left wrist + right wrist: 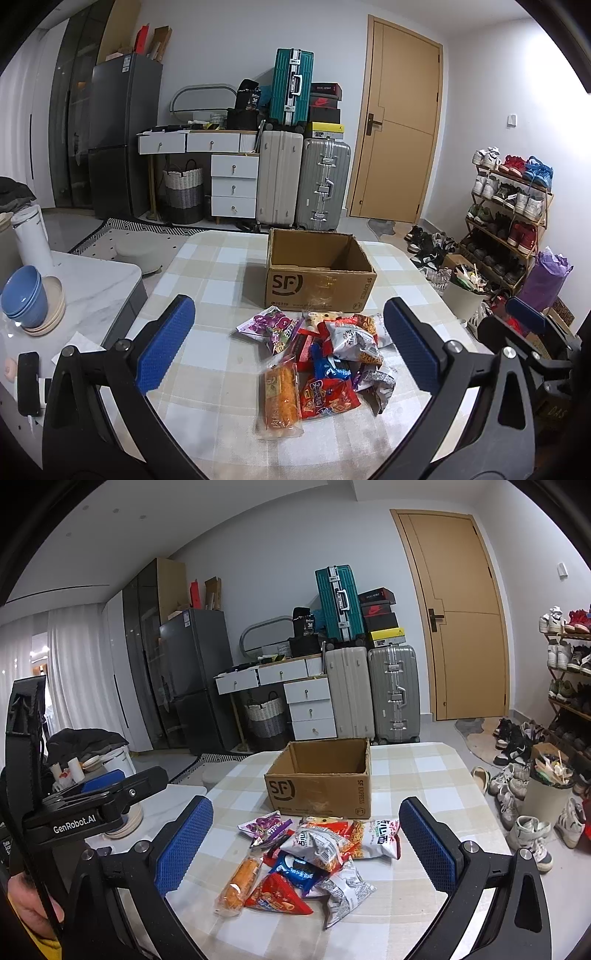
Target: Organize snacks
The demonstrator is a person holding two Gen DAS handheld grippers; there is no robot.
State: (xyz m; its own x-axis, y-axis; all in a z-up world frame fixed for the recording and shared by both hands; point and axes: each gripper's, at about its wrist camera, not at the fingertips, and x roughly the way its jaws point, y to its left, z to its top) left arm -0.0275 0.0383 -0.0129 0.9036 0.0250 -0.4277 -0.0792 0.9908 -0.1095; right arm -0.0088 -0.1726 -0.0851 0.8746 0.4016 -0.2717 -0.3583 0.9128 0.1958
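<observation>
A pile of snack packets (321,365) lies on the checked tablecloth in front of an open, empty cardboard box (319,275). The pile holds a long orange packet (281,398), a red packet (328,400), a purple packet (271,325) and a blue Oreo packet (297,871). The pile (310,860) and the box (321,779) also show in the right wrist view. My left gripper (288,350) is open and empty above the pile. My right gripper (306,845) is open and empty above the pile, to the right of the left one.
A side table at the left holds blue bowls (26,299), a white kettle (31,236) and a phone (27,382). A bin (546,794) and shoes (528,830) stand on the floor at the right. Suitcases (303,181) and drawers stand behind the table.
</observation>
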